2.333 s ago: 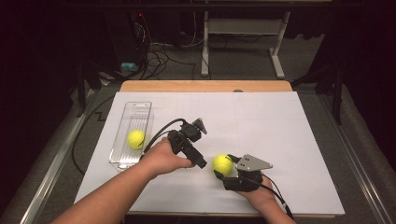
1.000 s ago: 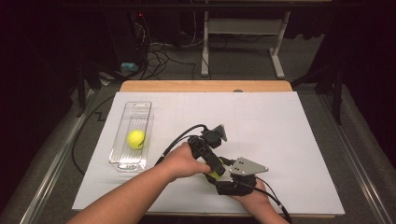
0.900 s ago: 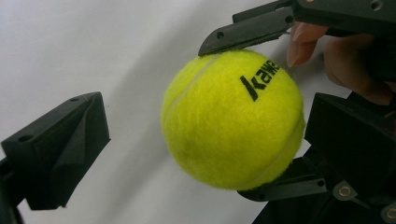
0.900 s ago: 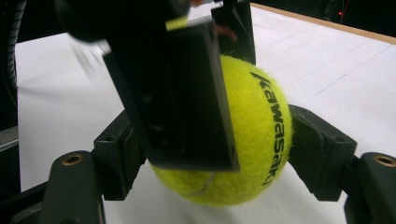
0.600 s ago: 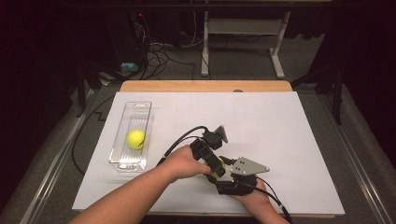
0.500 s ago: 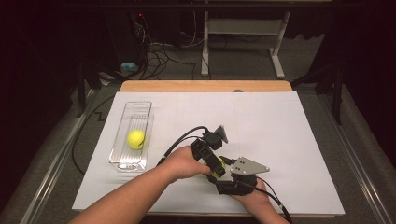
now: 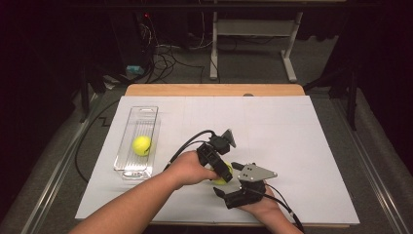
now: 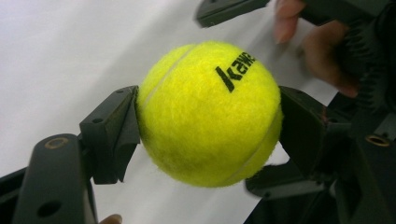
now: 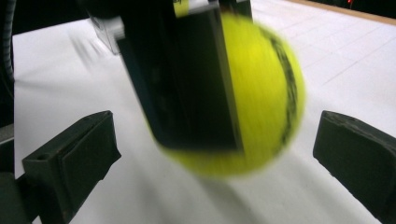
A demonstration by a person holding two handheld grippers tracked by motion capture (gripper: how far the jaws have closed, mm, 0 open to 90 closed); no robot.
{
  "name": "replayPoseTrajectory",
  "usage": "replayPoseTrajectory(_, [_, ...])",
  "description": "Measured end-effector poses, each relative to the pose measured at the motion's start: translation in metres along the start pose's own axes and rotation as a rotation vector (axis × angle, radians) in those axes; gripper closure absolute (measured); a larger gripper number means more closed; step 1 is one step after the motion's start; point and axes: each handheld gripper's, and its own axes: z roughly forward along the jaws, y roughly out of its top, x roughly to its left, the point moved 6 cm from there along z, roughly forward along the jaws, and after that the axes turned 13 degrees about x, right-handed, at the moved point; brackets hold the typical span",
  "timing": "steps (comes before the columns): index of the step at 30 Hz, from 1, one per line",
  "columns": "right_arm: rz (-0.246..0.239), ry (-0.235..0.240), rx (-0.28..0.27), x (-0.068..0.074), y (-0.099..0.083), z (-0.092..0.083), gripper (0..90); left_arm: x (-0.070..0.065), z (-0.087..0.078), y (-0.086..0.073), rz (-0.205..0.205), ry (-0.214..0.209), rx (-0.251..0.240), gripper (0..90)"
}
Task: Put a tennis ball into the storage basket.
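- Left gripper view: the left gripper (image 8: 208, 123) has just closed, both jaws pressing the tennis ball (image 8: 209, 114).
- Right gripper (image 9: 215, 163): its jaws have just sprung wide, standing clear of the ball at 3 and 9 o'clock.
- High view: a second ball (image 7: 141, 145) lies in the clear tray (image 7: 127, 168), at 9 o'clock from the hands.

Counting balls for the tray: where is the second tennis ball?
High view: near the table's front centre, the tennis ball sits clamped in the left tongs, beside the open right tongs.
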Motion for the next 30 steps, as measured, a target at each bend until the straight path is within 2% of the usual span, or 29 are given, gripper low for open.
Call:
replayPoseTrajectory(5, [0.014, -0.028, -0.009, -0.012, -0.005, -0.009, 0.0, 0.014, -0.011, -0.011, -0.038, 0.018, -0.011, 26.7])
replayPoseTrajectory(10, [0.05, -0.092, -0.022, -0.034, -0.011, -0.023, 0.0, 0.029, -0.023, -0.028, -0.08, 0.041, -0.021, 26.7])
replayPoseTrajectory(16, [0.068, -0.16, -0.023, -0.055, -0.021, -0.04, 0.0, 0.053, -0.042, -0.056, -0.15, 0.065, -0.036, 26.7])
replayPoseTrajectory(23, [0.094, -0.205, -0.011, -0.073, -0.036, -0.057, 0.0, 0.078, -0.066, -0.089, -0.228, 0.084, -0.07, 26.7])
replayPoseTrajectory(30, [0.109, -0.24, -0.02, -0.084, -0.044, -0.069, 0.0, 0.107, -0.076, -0.127, -0.322, 0.114, -0.052, 26.7])
